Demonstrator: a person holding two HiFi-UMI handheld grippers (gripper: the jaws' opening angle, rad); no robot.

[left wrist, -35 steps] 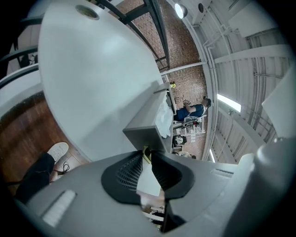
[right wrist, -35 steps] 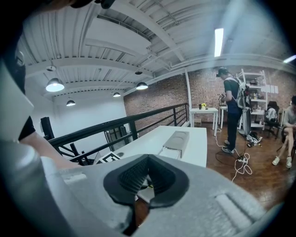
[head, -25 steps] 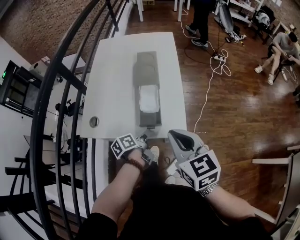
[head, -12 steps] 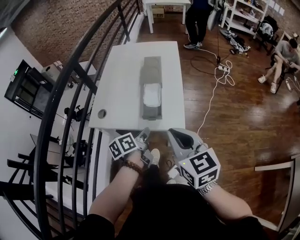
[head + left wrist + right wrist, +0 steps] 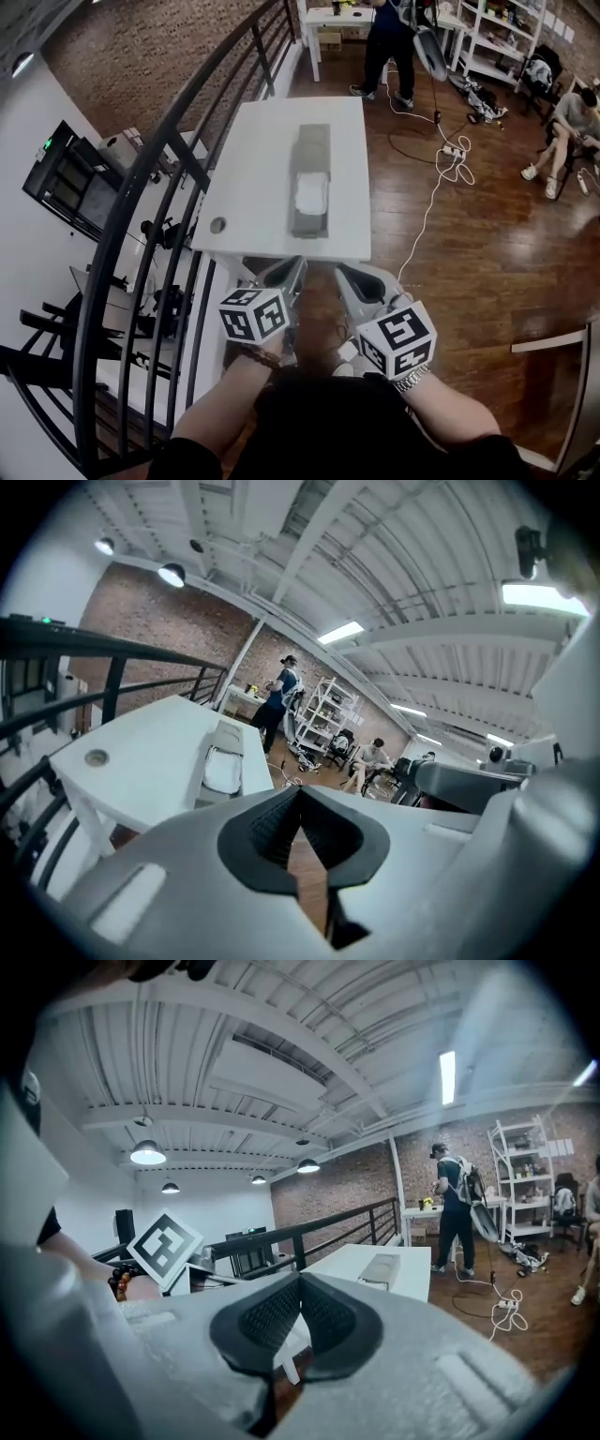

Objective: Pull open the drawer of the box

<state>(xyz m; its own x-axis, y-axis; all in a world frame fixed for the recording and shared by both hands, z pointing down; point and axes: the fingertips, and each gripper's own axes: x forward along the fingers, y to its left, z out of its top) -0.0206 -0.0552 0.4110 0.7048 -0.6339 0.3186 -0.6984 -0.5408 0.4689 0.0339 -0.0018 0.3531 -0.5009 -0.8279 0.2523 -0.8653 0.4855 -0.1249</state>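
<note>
Black railing [image 5: 141,216] bars curve down the left side of the head view, with a lower floor visible through them. Next to the railing stands a white table [image 5: 253,169] with a small round hole [image 5: 217,225] near its left front corner.

Along the middle of the table lies a long grey box [image 5: 314,142]. Its drawer [image 5: 309,223] is pulled out toward the person, and the drawer's front sits near the table's near edge. Something white [image 5: 309,192] lies in the drawer, perhaps cloth or paper; it is too small to tell.

Below the table's near edge the person holds both tongs up, side by side and clear of the table. The left gripper [image 5: 292,267] points toward the table. Its own view shows its jaws pressed together with nothing between them. The right gripper [image 5: 347,277] sits just beside it, and its jaws also meet at the tips, with nothing gripped. Neither gripper touches the box or the drawer.

Right of the table is a brown wooden floor [image 5: 469,281], where a white cable [image 5: 427,211] trails. One person [image 5: 386,47] stands beyond the table's far end. Another person [image 5: 572,117] sits at the far right.
</note>
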